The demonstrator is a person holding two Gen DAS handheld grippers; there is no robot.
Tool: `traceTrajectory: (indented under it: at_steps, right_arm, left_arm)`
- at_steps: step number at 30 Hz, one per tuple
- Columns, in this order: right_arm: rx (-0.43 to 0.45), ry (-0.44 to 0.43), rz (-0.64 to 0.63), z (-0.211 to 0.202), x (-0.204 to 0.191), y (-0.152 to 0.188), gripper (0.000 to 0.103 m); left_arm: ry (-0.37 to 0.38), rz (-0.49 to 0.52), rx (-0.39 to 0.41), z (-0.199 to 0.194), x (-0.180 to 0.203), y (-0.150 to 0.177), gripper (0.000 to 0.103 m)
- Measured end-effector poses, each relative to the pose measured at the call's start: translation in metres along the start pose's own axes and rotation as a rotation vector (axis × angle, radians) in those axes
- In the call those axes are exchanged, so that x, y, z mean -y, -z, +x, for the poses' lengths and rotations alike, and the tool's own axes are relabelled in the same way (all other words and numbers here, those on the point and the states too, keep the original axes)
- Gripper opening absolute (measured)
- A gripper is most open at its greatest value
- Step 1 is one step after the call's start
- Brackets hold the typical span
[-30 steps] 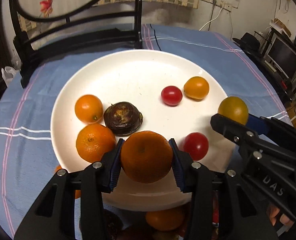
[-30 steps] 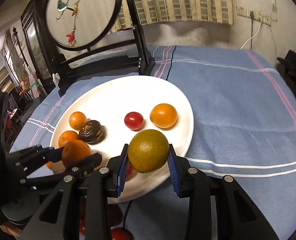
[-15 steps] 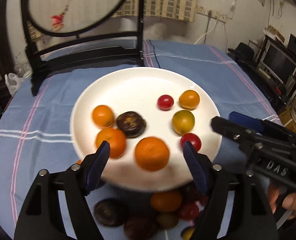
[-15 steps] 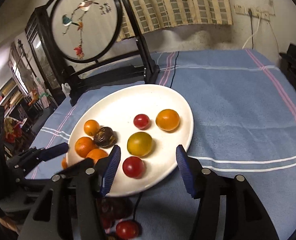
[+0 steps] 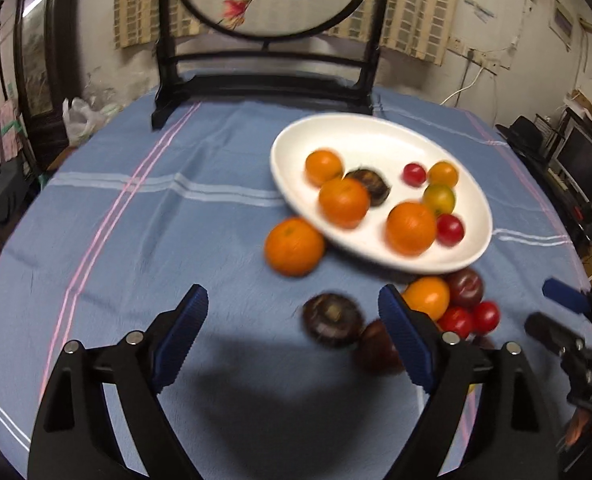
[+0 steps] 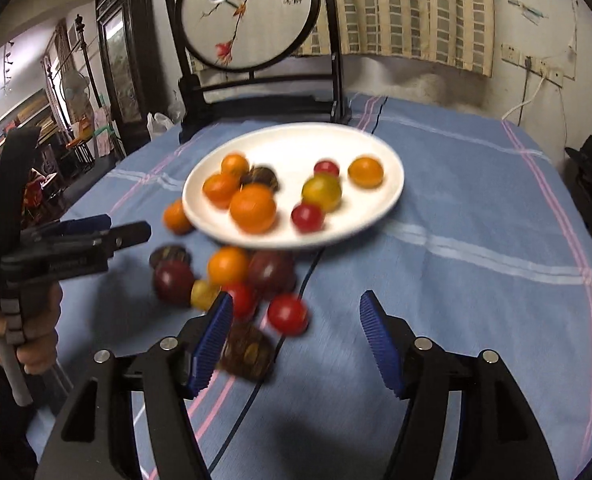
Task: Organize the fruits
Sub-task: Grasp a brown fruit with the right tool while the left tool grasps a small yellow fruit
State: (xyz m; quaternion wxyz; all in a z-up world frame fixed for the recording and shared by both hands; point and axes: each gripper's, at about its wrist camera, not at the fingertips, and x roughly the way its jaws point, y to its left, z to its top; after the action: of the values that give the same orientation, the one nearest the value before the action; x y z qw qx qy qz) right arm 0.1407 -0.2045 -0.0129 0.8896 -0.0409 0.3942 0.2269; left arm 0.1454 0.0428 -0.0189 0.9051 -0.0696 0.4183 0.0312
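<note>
A white plate holds several fruits: oranges, a dark fruit, a green-yellow tomato and red tomatoes. Loose on the blue cloth near the plate lie an orange, a dark fruit, and a cluster of tomatoes and dark fruits. My left gripper is open and empty, pulled back above the cloth. My right gripper is open and empty, just right of the loose cluster; it also shows at the right edge of the left wrist view.
A black wooden stand with a round embroidered screen stands at the table's far edge. A dark cable runs over the cloth under the right gripper. The round table's edge drops off on the left and right. Shelves and monitors stand at far right.
Both grippers opened and let go: the orange and the green-yellow tomato now lie on the plate. Both grippers have drawn back and up from the plate.
</note>
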Motion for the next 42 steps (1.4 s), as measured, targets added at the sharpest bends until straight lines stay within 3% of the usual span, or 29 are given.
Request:
traceTrajectory:
  at_steps: [3,7,10,15,21,26,28,36,42]
  right_arm:
    - [-0.030,-0.040,0.004,0.005,-0.011,0.016,0.066]
    - [-0.067,-0.039,-0.071,0.006,-0.031,0.029,0.066]
    - [-0.107,0.021,-0.142,0.006,-0.043,0.041,0.065]
    - [-0.147,0.115,-0.175,0.013,-0.041,0.049,0.056]
    - [-0.149,0.141,-0.169,0.028,-0.047,0.036,0.049]
    - [-0.157,0.142,-0.136,0.042,-0.053,0.023,0.049]
    - [-0.151,0.118,-0.123,0.044,-0.052,0.022,0.036]
    - [-0.119,0.083,-0.047,0.028,-0.029,0.022,0.035]
    - [-0.125,0.109,-0.013,0.029,-0.014,0.022,0.036]
  left_arm:
    - [0.094,-0.042,-0.045,0.000,-0.010,0.010,0.085]
    - [0.059,0.010,-0.002,-0.002,-0.009,0.018,0.085]
    - [0.006,0.024,0.030,-0.003,-0.011,0.015,0.085]
    - [0.057,-0.025,-0.040,0.006,-0.019,0.015,0.085]
    - [0.011,0.026,-0.008,0.003,-0.010,0.018,0.085]
    - [0.017,0.002,-0.040,0.009,-0.015,0.018,0.085]
    - [0.014,0.008,-0.040,0.009,-0.015,0.018,0.085]
    - [0.040,0.062,-0.046,0.006,-0.003,0.022,0.085]
    - [0.029,0.143,-0.016,0.000,0.011,0.028,0.084]
